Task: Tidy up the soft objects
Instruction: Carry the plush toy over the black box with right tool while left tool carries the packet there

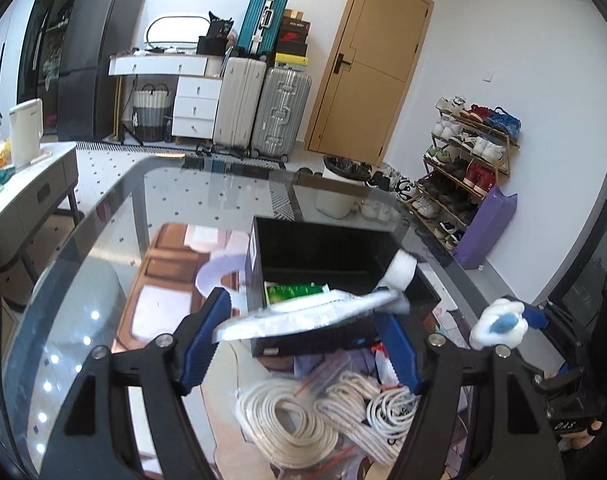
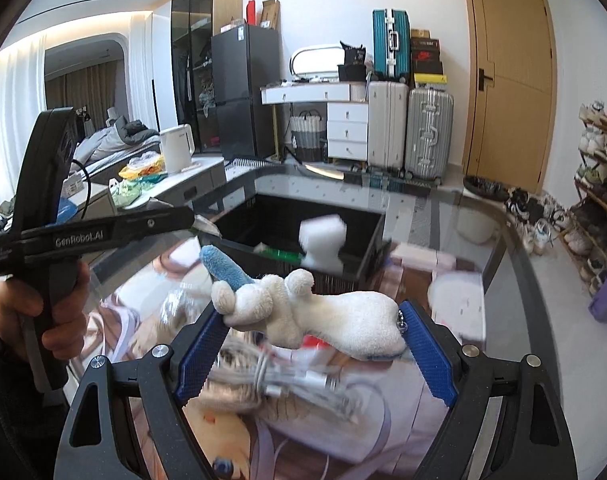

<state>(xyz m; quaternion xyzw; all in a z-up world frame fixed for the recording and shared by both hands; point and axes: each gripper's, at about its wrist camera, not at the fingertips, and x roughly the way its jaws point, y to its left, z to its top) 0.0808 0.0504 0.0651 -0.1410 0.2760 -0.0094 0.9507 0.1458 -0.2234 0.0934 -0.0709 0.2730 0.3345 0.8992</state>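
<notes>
- Plush toy (image 2: pixel 303 316): it is white with a blue horn, and it sits crosswise in the right gripper (image 2: pixel 315 344), held up above the desk (image 2: pixel 483 216), just in front of the black box (image 2: pixel 287 220).
- The right fingers (image 2: pixel 429 356) squeeze the toy from both ends, so it is held.
- The left gripper (image 1: pixel 299 340) holds a clear flat bag (image 1: pixel 299 314). Its fingers (image 1: pixel 201 344) press on the bag's two ends, right at the near edge of the box.
- I think the step now is to carry both soft things to the box and drop them in.
- To do it well, lift each one over the box wall first. Let go only when it hangs over the open middle.
- The toy is squishy and could slip, so keep the squeeze steady. Move one hand in at a time so they do not bump.
- The left view shows white cable coils (image 1: pixel 287 424) in bags lying on the desk below. It shows a green pack (image 1: pixel 291 292) inside the box too.
- The right view shows the person's hand (image 2: pixel 35 312) on the left gripper's handle.
- Only the right view shows the whole toy. In the left view it is just a small white and blue lump at the right side.
</notes>
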